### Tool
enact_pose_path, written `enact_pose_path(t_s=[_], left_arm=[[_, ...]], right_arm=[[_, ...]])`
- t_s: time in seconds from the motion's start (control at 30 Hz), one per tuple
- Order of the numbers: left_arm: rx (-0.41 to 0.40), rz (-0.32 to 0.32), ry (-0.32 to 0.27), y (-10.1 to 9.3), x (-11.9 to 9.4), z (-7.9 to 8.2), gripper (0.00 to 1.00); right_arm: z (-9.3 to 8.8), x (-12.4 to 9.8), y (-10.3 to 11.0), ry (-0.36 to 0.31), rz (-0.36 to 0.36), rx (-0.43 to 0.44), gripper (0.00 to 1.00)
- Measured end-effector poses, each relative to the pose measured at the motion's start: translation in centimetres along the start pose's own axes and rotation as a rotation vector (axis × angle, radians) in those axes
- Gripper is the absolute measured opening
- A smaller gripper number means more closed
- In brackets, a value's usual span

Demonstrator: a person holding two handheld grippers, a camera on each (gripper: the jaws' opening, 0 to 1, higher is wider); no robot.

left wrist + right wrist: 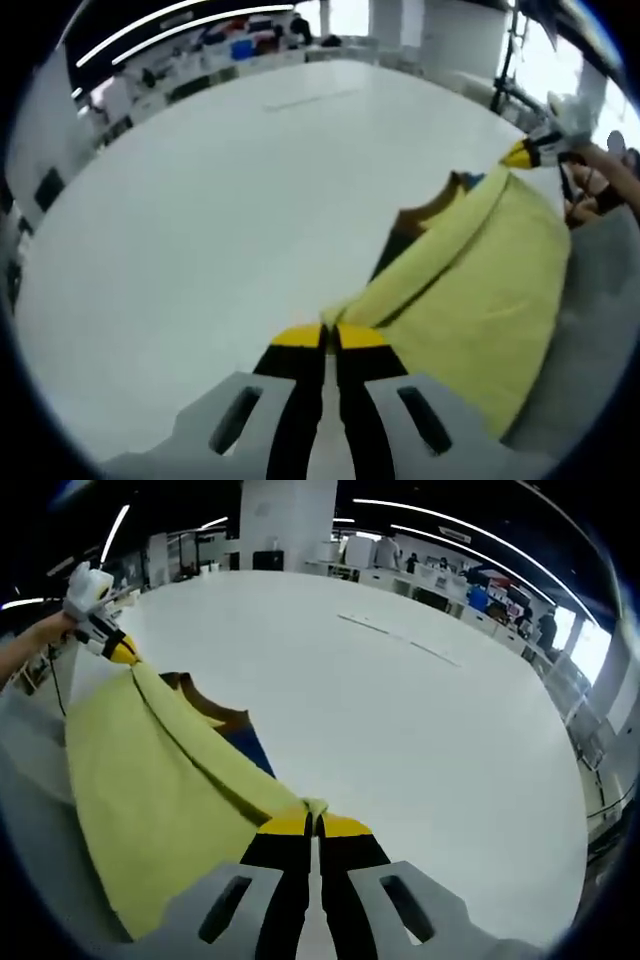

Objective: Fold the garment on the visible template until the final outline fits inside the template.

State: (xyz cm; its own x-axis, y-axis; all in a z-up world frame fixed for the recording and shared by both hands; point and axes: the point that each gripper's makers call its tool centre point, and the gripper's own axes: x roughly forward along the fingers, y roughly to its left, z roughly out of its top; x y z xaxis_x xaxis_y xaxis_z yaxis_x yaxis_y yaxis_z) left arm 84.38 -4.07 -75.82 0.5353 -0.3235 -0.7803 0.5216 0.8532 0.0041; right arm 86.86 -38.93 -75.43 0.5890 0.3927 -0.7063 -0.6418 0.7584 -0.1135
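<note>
Garment [470,270] hangs stretched between left claw [329,337] and right claw [313,825], both clamped on its corners.

The left gripper [331,337] pinches the yellow garment [470,300] over the white table [220,220]; the right gripper [522,153] grips its far corner.

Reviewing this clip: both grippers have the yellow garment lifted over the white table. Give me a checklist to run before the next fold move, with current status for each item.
1. Left gripper shut on the yellow garment edge: ok.
2. Right gripper shut on the garment's other corner: ok.
3. Edge between the two grippers taut, without sag: ok.
4. Dark template under the garment, partly in view: ok.
5. Garment outline fits inside the template: not ok, it hangs lifted.
6. White table beyond the garment free for laying down: ok.
</note>
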Motion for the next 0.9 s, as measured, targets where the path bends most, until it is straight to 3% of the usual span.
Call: enact_pose_path(t_s=[0.33,0.43,0.9], left_arm=[[-0.017,-0.014,0.017,-0.10,0.59,-0.54,0.00],[-0.032,-0.027,0.042,-0.43,0.39,-0.77,0.00],[-0.016,-0.032,0.032,-0.48,-0.34,-0.27,0.04]], right_arm=[[-0.82,0.70,0.09,0.022,0.002,-0.002,0.03],[-0.76,0.63,0.05,0.019,0.000,0.004,0.03],[0.09,0.10,-0.12,-0.020,-0.012,0.031,0.03]])
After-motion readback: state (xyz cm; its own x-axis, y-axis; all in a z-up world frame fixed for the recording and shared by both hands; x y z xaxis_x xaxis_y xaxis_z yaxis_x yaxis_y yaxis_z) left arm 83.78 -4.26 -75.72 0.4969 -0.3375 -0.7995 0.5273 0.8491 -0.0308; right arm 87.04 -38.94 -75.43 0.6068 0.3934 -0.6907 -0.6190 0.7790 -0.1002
